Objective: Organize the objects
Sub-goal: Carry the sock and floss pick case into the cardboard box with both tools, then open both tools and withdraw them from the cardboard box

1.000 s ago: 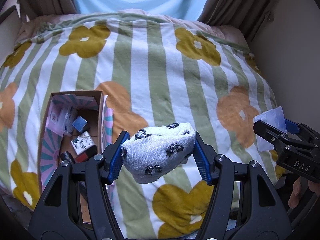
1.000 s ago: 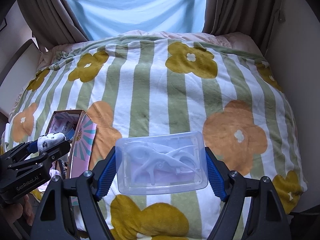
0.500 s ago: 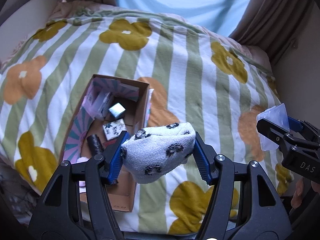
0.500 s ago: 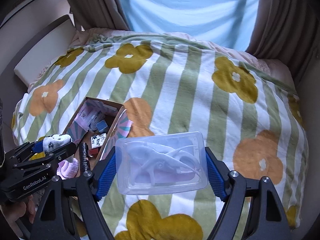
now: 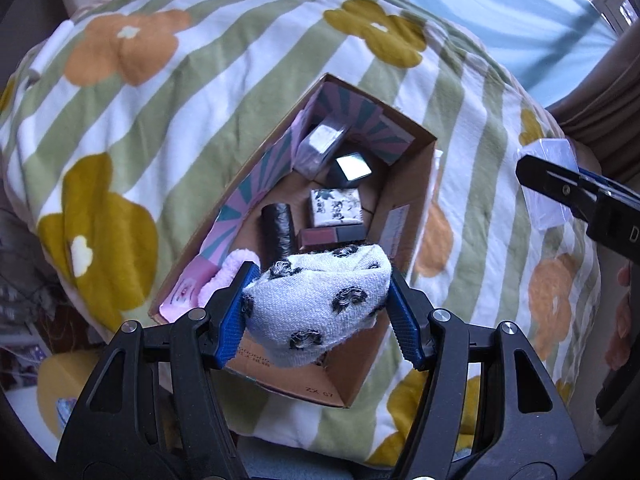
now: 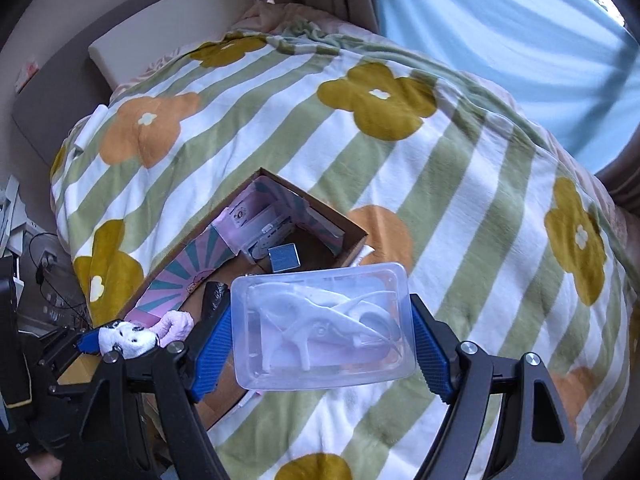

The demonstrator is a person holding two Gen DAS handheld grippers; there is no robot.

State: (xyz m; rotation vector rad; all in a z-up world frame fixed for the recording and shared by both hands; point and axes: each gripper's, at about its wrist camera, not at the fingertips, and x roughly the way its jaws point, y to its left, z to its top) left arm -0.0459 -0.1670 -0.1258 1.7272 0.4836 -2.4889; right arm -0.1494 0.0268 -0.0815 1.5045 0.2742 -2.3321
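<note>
My left gripper (image 5: 320, 312) is shut on a white sock with black spots (image 5: 316, 308) and holds it above the near end of an open cardboard box (image 5: 412, 184). The sock also shows in the right wrist view (image 6: 128, 338). My right gripper (image 6: 320, 344) is shut on a clear plastic case (image 6: 324, 324) with white floss picks inside, held above the bed, just right of the box (image 6: 352, 240). The case also shows in the left wrist view (image 5: 548, 184) at the right.
The box lies on a bed with a striped, flowered blanket (image 5: 200, 92). In it are a black roll (image 5: 278, 232), a patterned small box (image 5: 336, 207), a dark cube (image 5: 352, 168), a clear packet (image 5: 320, 144) and a pink fluffy thing (image 5: 228, 276). Curtains (image 6: 500, 40) hang behind.
Both grippers have swung left toward the box. The sock now hangs over the box's near end, and the case sits beside the box's right edge.
</note>
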